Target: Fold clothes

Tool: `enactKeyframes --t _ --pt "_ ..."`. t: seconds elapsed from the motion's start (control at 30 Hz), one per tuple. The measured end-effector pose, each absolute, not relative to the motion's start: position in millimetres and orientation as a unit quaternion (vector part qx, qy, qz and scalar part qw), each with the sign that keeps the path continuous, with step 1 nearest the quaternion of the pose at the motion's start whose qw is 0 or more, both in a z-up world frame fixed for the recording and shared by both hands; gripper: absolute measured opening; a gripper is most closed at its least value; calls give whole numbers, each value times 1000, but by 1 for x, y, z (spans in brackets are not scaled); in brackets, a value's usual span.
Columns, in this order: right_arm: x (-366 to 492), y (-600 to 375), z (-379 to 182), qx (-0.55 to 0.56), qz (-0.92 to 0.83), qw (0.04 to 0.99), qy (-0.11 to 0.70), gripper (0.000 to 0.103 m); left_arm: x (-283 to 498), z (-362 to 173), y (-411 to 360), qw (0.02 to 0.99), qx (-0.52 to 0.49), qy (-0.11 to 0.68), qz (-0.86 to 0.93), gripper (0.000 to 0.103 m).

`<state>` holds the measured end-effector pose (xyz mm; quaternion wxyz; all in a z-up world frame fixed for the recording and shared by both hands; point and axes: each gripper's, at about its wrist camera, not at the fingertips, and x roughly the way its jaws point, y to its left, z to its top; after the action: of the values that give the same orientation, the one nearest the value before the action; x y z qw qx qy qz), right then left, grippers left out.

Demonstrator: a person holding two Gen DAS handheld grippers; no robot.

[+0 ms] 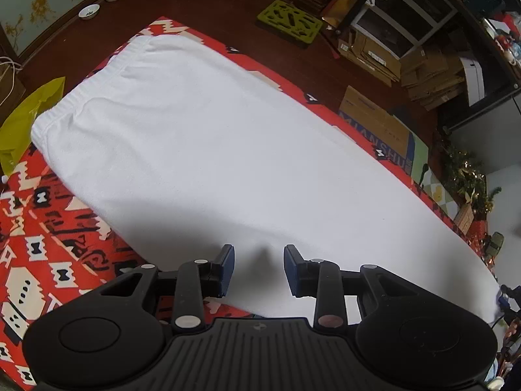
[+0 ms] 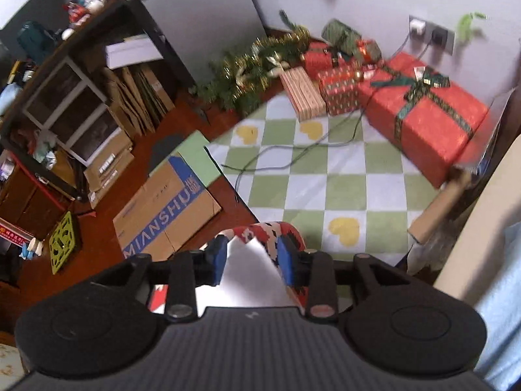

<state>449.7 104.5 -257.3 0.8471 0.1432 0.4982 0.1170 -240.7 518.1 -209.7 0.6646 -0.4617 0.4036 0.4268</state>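
Dark red-brown flooring (image 1: 208,9) runs around our work area, crowded on every side. On it lies a red patterned mat (image 1: 49,228), and spread flat on the mat is the white garment (image 1: 202,150), its ribbed waistband at the far left end.

Our left gripper (image 1: 259,268) hovers over the near edge of the garment with its fingers apart and nothing between them. Our right gripper (image 2: 252,260) has a raised fold of the red mat and some white fabric sitting between its blue pads (image 2: 217,260); we cannot tell whether the pads are pressing on it or merely flanking it.

Around the mat we see a yellow-green bag (image 1: 29,120) touching its left edge, two small bowls (image 1: 101,3) by the far wall, a green cut-out trivet (image 1: 289,22), and a flattened cardboard box (image 2: 169,208) just beside the mat's right side. Beyond that stand a dark shelf unit (image 2: 65,104) stuffed with cardboard, a green checked rug (image 2: 325,176) crossed by a loose cable (image 2: 293,150), wrapped gift boxes (image 2: 423,114) and a tinsel garland (image 2: 257,65) against the wall.
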Motion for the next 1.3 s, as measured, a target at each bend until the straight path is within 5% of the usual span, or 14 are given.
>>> enactKeyframes --t 0.1,0.37,0.53,0.67,0.87,1.13,1.3 --pt "458 108 -259 141 127 844 502 2 -244 -211 517 661 -464 404 430 33" --pt "460 123 -234 117 145 867 463 2 -241 -209 517 664 -462 405 427 33" --pt "473 118 -241 128 101 872 461 14 -237 -206 517 670 -455 409 421 33" --pt "446 81 -232 202 95 863 453 14 -237 -209 516 665 -466 404 421 33" --pt "399 32 -265 318 72 797 508 14 -229 -211 509 669 -466 407 412 33" --pt "393 21 -303 317 52 804 501 15 -231 -209 508 669 -462 408 416 33" --pt "394 33 -301 298 52 812 500 1 -236 -209 504 666 -463 406 420 33"
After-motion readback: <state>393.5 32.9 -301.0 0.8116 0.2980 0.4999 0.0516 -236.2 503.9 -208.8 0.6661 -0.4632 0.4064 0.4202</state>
